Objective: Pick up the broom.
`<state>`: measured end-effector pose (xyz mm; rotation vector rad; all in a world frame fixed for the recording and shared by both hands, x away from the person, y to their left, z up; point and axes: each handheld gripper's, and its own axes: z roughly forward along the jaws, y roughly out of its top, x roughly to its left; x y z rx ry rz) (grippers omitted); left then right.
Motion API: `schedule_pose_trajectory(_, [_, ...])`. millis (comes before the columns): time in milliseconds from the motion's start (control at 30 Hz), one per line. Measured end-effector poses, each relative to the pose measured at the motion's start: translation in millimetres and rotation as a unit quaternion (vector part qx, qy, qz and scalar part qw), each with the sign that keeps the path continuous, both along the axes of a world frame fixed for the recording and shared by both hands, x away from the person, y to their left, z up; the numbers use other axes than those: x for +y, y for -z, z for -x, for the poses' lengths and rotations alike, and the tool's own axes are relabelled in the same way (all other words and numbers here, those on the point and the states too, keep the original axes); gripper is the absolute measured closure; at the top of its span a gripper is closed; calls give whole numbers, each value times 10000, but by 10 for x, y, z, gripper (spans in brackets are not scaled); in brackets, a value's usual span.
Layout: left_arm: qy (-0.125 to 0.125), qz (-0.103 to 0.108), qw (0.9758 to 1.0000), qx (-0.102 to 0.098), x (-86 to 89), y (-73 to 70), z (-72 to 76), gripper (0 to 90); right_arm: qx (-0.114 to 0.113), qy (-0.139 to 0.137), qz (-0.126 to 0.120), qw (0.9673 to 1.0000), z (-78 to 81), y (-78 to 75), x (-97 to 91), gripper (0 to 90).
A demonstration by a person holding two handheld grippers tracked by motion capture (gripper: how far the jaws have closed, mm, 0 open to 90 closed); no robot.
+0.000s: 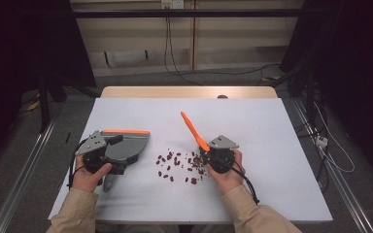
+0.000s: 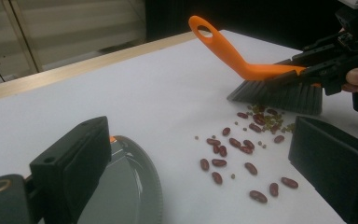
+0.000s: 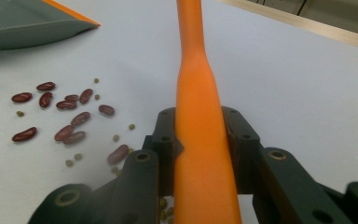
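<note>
An orange-handled brush [image 1: 190,127] is clamped in my right gripper [image 1: 205,150], which is shut on its handle [image 3: 198,93]. Its dark bristles [image 2: 279,95] rest on the white table at the right edge of a scatter of red kidney beans [image 1: 177,165] and small green beans. To their left lies a grey dustpan [image 1: 128,143] with an orange lip, its mouth facing away from me. My left gripper [image 1: 116,150] sits over the pan's left part. Its jaws stand wide apart [image 2: 200,154]; the left one is above the pan's rim [image 2: 154,186], and bare table and beans [image 2: 233,149] show between them.
The white table top [image 1: 272,126] has a wooden strip [image 1: 189,92] along its far edge. Cables hang from the wall behind and trail on the floor at the right. Metal rails run along both sides of the table.
</note>
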<state>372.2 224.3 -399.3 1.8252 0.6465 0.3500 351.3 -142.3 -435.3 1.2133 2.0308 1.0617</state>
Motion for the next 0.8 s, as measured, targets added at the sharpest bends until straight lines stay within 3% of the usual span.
schedule_pose_trajectory(367, [7, -43, 10000, -11, -6, 4, 1, 58, -59, -153, 51, 9999, 29, 7, 160, 703])
schedule_pose_trajectory(800, [15, -34, 10000, 5, -4, 3, 2, 58, -61, -294, -98, 9995, 54, 11, 278, 703])
